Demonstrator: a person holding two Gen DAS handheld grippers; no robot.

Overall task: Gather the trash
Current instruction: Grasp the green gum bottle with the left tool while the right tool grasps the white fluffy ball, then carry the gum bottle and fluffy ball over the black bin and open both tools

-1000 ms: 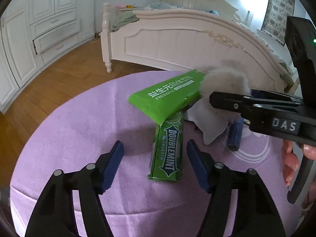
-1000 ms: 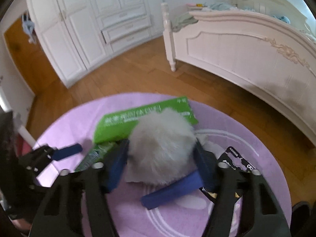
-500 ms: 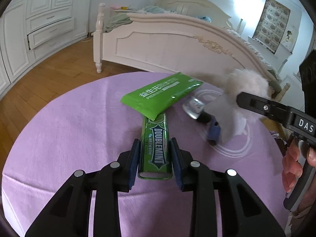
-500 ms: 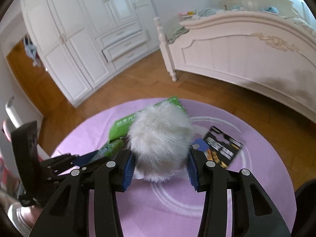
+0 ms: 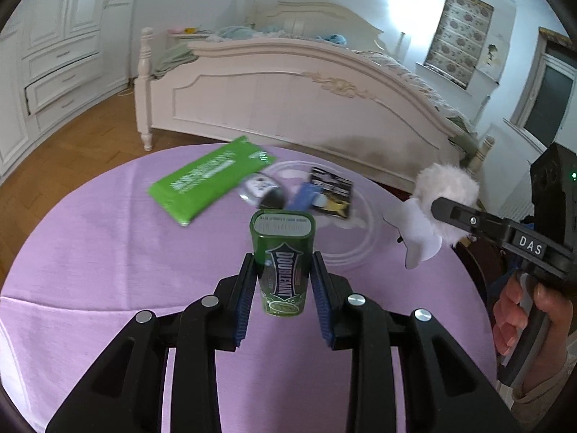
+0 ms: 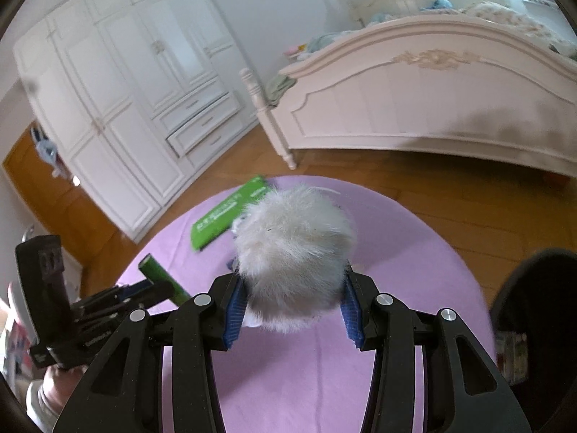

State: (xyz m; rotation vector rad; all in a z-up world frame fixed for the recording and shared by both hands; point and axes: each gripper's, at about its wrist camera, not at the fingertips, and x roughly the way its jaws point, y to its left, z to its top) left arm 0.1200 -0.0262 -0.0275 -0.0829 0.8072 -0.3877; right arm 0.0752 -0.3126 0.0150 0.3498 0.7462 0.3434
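the left gripper, at the bottom centre of its own view, is clamped narrow on a green doublemint gum pack, its blue pads pressing both long sides. the pack stands lifted clear of the purple tablecloth, tilted with its grey end toward the camera. "doublemint" reads in white along its face; the small print on the end is too blurred to read.

the right gripper, lower centre of its view, is closed about halfway on a fluffy white pompom, the pads sunk into the fur on either side. in the left view the same pompom sits at the right edge with a white paper tag hanging beneath it, and the gripper's arm reads "das".

on the cloth, upper middle of the left view, lie a green flat packet with blurred white writing and a black card pack.
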